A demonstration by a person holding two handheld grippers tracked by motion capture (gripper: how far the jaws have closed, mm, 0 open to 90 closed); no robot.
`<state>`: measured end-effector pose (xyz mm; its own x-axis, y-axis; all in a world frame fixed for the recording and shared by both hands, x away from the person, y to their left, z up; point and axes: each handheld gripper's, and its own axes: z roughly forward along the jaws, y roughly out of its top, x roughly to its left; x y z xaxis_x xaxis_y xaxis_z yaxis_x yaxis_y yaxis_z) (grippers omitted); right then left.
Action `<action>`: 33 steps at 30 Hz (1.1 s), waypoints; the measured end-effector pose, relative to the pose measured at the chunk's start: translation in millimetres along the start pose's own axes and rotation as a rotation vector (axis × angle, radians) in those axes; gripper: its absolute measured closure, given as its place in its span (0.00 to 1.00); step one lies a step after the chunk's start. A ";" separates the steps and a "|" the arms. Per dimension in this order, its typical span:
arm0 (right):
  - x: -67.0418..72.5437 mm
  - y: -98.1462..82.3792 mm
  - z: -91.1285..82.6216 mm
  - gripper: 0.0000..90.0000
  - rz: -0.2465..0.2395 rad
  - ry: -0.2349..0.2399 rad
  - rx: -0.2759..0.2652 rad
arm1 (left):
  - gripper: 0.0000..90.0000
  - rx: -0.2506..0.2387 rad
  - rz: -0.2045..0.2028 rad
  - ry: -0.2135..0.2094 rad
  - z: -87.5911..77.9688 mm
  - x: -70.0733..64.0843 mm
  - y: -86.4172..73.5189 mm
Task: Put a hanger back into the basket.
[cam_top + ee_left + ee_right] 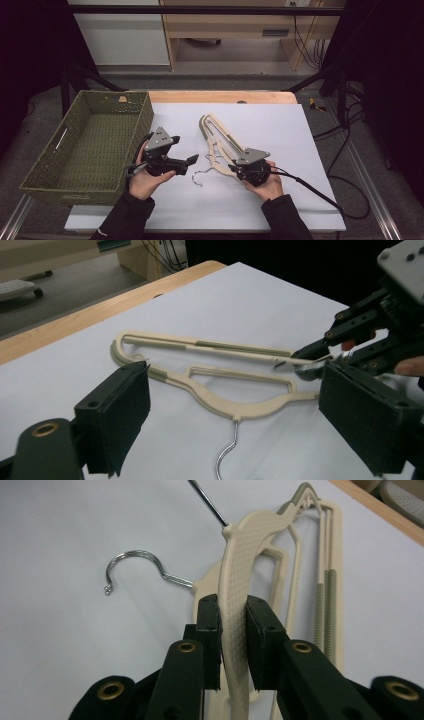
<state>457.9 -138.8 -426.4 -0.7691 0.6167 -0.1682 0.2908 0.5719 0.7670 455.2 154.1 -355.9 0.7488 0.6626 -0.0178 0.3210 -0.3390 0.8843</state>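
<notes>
Right tongs [233,630] clamp a beige hanger [240,570] at frame centre, its lower end cut off. Left tongs [235,410] gape empty above the tabletop [250,305]; a second hanger [210,390] lies beneath.

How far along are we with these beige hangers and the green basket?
Nothing looks done yet: the green woven basket holds nothing, and both beige plastic hangers with metal hooks are out on the white sheet. In hand: the right gripper is shut on one hanger's arm. The left gripper is open, with nothing between its jaws. Left, probably: moving both hangers to the basket.
</notes>
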 end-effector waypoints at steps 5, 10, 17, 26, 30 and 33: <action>-9.1 -0.9 -10.5 0.89 0.031 -0.031 -0.020 | 0.14 -0.001 -0.001 0.020 -4.1 4.3 -4.9; -18.9 -2.4 -21.7 0.92 0.051 -0.076 -0.044 | 0.15 -0.003 0.000 0.024 -6.4 5.7 -7.4; -37.1 -8.9 -38.8 0.96 0.094 -0.144 -0.070 | 0.12 0.007 0.004 0.008 0.6 3.7 -12.4; -46.1 -11.8 -51.5 0.97 0.124 -0.095 -0.117 | 0.10 -0.003 0.015 -0.001 0.0 2.7 -12.9; -42.3 -6.1 -55.9 0.97 0.115 -0.036 -0.140 | 0.10 -0.002 0.026 -0.008 -0.7 1.7 -11.7; -36.7 -1.8 -53.7 0.97 0.107 0.033 -0.147 | 0.10 -0.002 0.033 -0.015 -0.7 -0.2 -10.6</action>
<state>455.0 -191.5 -388.4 -0.7576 0.6498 -0.0623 0.2876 0.4178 0.8618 451.2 158.0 -365.0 0.7677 0.6408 0.0048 0.2943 -0.3593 0.8856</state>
